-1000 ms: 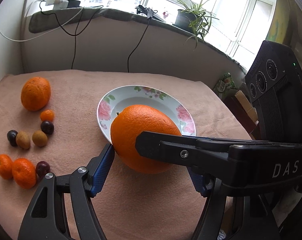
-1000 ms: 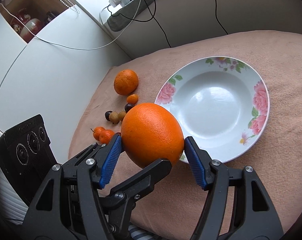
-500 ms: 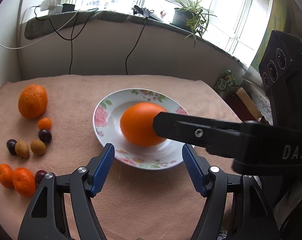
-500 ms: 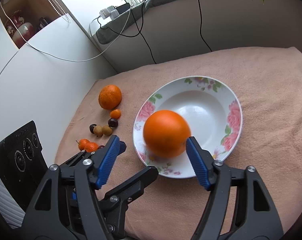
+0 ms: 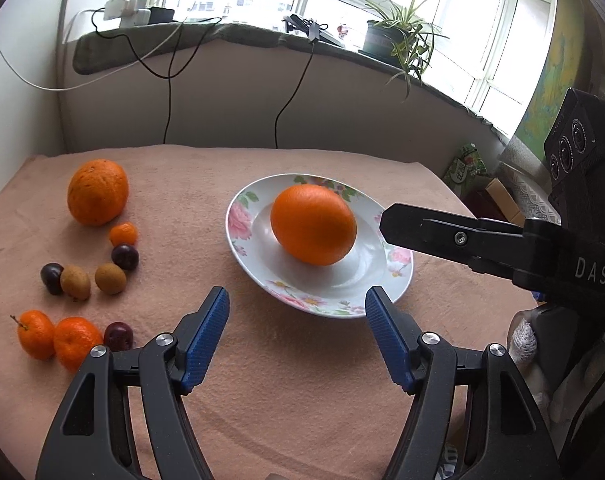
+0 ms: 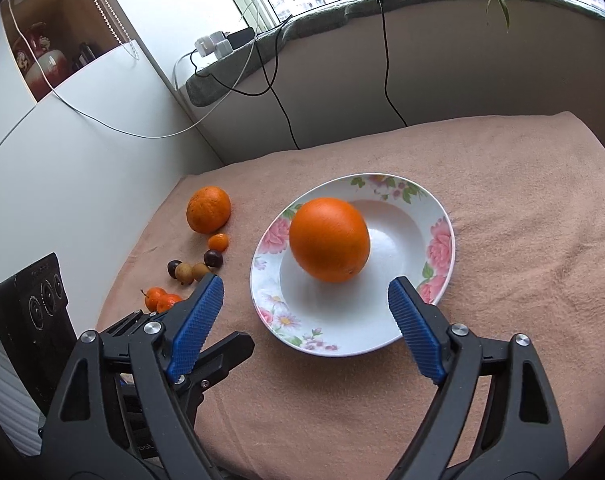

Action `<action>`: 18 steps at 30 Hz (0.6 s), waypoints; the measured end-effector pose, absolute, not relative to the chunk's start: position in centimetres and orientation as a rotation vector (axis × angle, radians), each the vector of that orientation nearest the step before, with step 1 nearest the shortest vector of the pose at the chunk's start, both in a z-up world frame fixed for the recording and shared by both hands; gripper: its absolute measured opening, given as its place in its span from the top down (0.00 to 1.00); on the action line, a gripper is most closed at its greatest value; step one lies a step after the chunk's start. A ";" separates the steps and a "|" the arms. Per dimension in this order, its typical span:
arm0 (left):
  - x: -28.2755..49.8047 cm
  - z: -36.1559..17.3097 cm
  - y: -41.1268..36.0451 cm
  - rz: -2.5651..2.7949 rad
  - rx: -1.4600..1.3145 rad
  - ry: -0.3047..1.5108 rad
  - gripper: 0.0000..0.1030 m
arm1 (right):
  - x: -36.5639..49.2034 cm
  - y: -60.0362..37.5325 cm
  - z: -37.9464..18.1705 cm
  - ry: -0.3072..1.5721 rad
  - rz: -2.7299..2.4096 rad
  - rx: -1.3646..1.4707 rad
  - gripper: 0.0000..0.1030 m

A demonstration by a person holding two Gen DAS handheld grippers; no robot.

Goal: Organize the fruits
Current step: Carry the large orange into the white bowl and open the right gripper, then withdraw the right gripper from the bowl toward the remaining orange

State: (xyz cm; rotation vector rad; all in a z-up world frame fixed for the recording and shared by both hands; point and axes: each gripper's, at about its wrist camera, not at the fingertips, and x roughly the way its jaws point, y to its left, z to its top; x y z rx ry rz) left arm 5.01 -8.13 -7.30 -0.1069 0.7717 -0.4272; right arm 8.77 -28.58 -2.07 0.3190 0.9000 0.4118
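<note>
A large orange (image 5: 313, 224) (image 6: 329, 239) lies in the white floral plate (image 5: 398, 276) (image 6: 438, 240) on the pink cloth. My right gripper (image 6: 304, 300) is open and empty, just in front of the plate; it also shows as a black arm at the right of the left wrist view (image 5: 462, 236). My left gripper (image 5: 296, 312) is open and empty, in front of the plate. A second large orange (image 5: 97, 192) (image 6: 208, 209), small tangerines (image 5: 58, 338), dark plums (image 5: 124, 256) and brown kiwis (image 5: 110, 278) lie on the cloth to the left.
A low wall with hanging cables (image 5: 290, 96) runs behind the table. A potted plant (image 5: 394, 36) stands on the sill. A white cabinet (image 6: 62, 152) borders the table's left side. The table edge drops off at right, with boxes (image 5: 470, 168) below.
My right gripper carried the large orange over the plate, let it go there and pulled back open. My left gripper has also backed away from the plate.
</note>
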 end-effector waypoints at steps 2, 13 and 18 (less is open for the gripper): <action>4.8 -7.2 -7.9 -0.421 -0.102 0.768 0.31 | 8.6 -28.7 -2.2 0.897 0.410 0.323 0.16; 4.0 -7.0 -5.6 -0.358 -0.117 0.751 0.31 | 8.4 -28.0 -2.3 0.873 0.396 0.292 0.16; 3.7 -6.8 -4.5 -0.330 -0.121 0.738 0.31 | 8.3 -27.4 -1.9 0.850 0.398 0.261 0.16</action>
